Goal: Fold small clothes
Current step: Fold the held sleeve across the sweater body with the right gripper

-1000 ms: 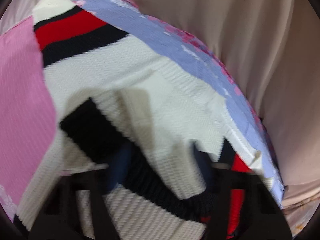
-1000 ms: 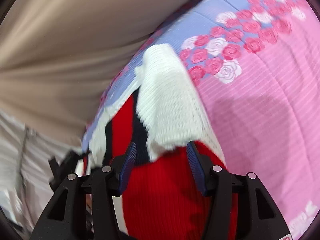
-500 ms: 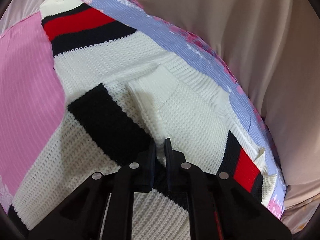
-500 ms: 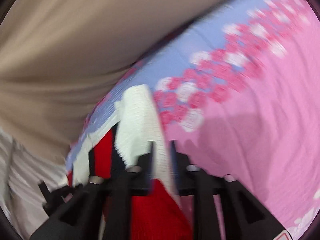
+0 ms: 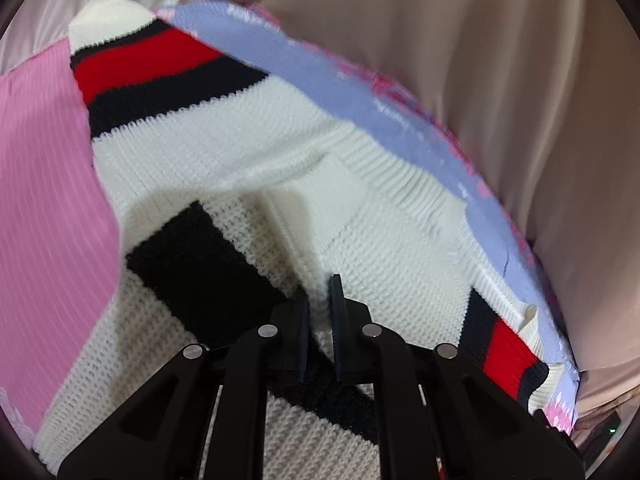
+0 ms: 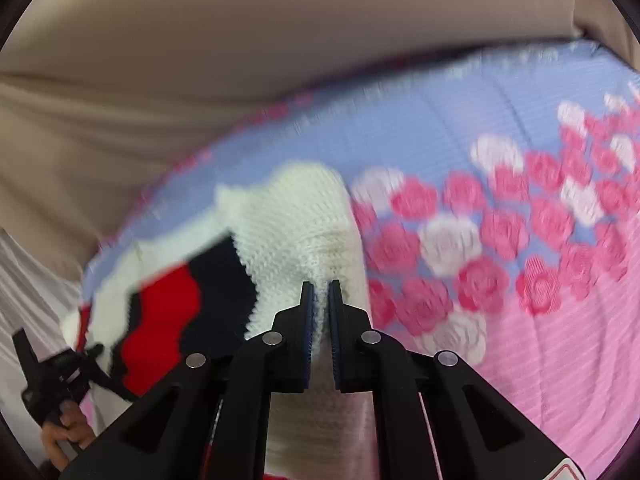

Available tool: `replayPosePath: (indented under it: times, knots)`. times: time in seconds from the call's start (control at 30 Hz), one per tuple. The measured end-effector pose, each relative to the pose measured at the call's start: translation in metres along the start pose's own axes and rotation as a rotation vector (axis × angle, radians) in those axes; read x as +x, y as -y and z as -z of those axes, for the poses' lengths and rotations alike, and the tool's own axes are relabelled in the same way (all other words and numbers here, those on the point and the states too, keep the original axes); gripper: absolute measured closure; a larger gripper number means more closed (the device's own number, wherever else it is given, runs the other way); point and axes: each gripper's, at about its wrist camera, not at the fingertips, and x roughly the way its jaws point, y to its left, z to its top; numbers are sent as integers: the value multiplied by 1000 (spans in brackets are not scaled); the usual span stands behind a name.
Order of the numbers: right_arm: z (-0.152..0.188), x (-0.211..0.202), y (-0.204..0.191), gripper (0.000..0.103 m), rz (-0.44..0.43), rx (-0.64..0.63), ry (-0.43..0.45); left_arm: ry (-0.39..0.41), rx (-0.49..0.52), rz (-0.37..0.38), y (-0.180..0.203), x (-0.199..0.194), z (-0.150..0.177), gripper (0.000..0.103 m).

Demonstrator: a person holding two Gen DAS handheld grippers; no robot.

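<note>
Only the right wrist view catches roses on the blanket (image 6: pixel 500 240), both grippers (image 5: pixel 319 308) (image 6: pixel 320 304) just clamped on the striped white sweater (image 5: pixel 248 160).

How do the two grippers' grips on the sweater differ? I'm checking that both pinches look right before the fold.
The left gripper pinches the sweater beside a black band; the right gripper pinches plain white knit. The right gripper's jaws have just been closing on it; the left view is sharp, the right blurred. Both are shut on the sweater.
</note>
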Motion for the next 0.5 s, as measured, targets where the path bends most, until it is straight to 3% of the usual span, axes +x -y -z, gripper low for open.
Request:
replayPosePath:
  times: [0.1, 0.17, 0.23, 0.3, 0.33, 0.4, 0.43, 0.5]
  knots:
    - [-3, -25, -22, 93, 21, -57, 67, -1, 15, -8, 3, -2, 2, 91]
    - [0, -47, -39, 89, -15, -90, 123, 3, 14, -10, 2, -1, 4, 91]
    - [14, -45, -39, 89, -37, -89, 83, 3, 16, -8, 2, -3, 5, 90]
    - [27, -24, -34, 89, 1, -89, 11, -10, 14, 7, 0, -7, 5, 86]
    - [35, -12, -30, 102, 31, -87, -28, -14, 13, 12, -3, -10, 4, 80]
    - [41, -11, -23, 102, 18, -70, -18, 1, 4, 34, -14, -25, -4, 63]
    - [38, -14, -27, 100, 41, -68, -19, 21, -5, 43, -22, -34, -10, 58]
    - [33, -30, -37, 86, 87, -81, 1, 80, -48, 18, -50, -53, -32, 37]
